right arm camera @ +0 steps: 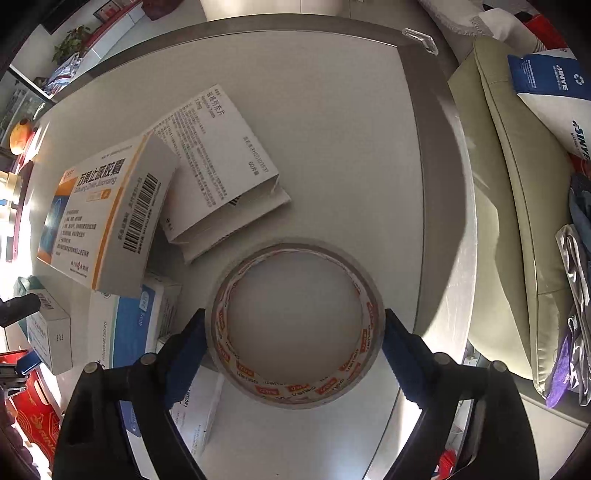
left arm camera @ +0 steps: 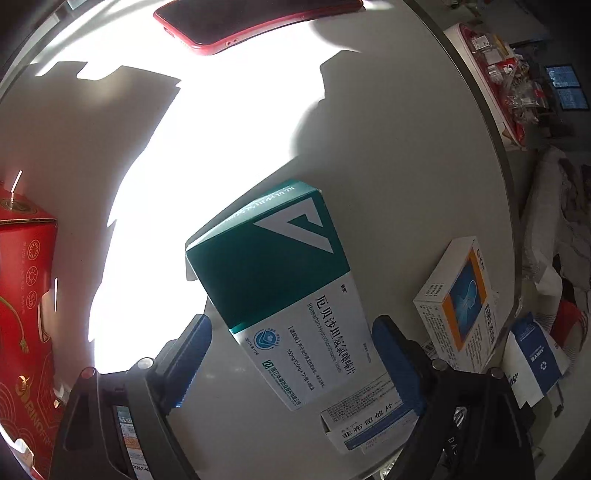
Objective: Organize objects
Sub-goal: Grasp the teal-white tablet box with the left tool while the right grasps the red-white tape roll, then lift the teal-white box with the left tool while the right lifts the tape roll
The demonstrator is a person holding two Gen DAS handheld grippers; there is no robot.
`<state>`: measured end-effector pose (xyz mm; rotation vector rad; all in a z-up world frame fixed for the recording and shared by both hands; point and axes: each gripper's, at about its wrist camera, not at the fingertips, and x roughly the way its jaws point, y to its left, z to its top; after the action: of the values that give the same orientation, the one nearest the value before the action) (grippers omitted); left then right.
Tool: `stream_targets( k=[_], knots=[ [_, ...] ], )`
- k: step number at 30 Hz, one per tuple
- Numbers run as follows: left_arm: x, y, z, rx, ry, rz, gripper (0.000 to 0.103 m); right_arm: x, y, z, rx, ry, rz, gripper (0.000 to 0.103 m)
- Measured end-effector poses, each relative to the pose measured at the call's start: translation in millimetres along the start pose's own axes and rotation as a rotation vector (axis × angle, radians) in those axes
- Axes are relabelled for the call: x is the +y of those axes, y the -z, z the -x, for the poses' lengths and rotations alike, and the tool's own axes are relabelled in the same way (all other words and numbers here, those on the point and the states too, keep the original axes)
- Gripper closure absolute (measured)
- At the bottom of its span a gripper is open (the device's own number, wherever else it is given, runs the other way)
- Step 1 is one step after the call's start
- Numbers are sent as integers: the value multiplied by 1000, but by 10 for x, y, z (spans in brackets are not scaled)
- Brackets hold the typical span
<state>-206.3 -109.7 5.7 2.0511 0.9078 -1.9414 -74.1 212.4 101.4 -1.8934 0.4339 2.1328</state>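
A teal and white medicine box (left arm camera: 284,295) lies tilted on the grey table (left arm camera: 406,147), its near end resting on a white box (left arm camera: 369,421). My left gripper (left arm camera: 295,358) straddles it from above, open, with a gap showing at the left blue pad (left arm camera: 195,354). In the right wrist view a roll of clear tape (right arm camera: 369,354) with red print lies flat on the table (right arm camera: 332,129). My right gripper (right arm camera: 295,332) points down over it, both blue pads against the roll's outer wall.
A red phone (left arm camera: 258,22) lies at the far edge and a red carton (left arm camera: 26,295) stands left. An orange-striped box (right arm camera: 103,214), a white box (right arm camera: 218,162) and a blue-white box (right arm camera: 125,325) crowd left of the tape. A sofa cushion (right arm camera: 498,221) lies beyond the table's right edge.
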Motion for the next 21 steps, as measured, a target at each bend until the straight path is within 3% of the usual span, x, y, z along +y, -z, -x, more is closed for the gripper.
stream_targets(
  k=[9, 12, 14, 16, 19, 21],
  knots=[
    [-226, 97, -102, -38, -142, -33, 5, -369, 308, 281, -22, -160, -134, 14],
    [-223, 142, -73, -51, -179, -43, 13, -330, 510, 422, -33, -189, -155, 14],
    [-171, 167, -7, -65, -162, -36, 28, -228, 579, 483, -37, -207, -170, 14],
    [-98, 173, 41, -58, -98, -16, 35, -247, 661, 509, -35, -222, -180, 14],
    [-39, 200, 64, -38, -20, -3, 37, -242, 743, 584, -33, -247, -190, 14],
    [-107, 264, 98, -42, -12, -81, 37, -225, 919, 669, -36, -274, -193, 14]
  ],
)
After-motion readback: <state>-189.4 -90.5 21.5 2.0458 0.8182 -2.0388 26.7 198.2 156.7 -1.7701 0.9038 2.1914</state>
